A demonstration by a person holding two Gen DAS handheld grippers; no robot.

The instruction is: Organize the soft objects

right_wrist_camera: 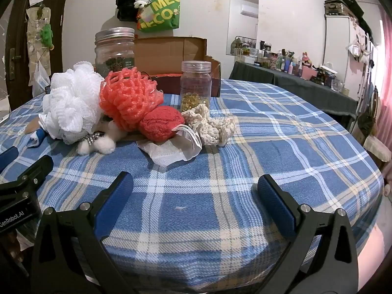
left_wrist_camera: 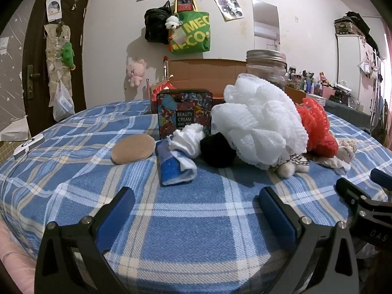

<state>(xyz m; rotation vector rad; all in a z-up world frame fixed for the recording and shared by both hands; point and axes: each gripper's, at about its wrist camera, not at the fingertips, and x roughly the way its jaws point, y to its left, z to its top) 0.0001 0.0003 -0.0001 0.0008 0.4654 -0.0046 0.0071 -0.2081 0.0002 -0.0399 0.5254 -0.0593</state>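
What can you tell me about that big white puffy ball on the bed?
The white mesh bath pouf is a large ball of gathered, ruffled netting, light and squashy-looking. It sits on the blue plaid cover, leaning against the coral mesh pouf, in front of a metal-lidded glass jar, partly covering a small plush toy.

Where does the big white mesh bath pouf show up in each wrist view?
Left wrist view: white mesh bath pouf sits right of centre, in front of the metal-lidded glass jar.
Right wrist view: it lies at the left, beside the coral mesh pouf.
Shared landmark: the green tote bag on the wall.
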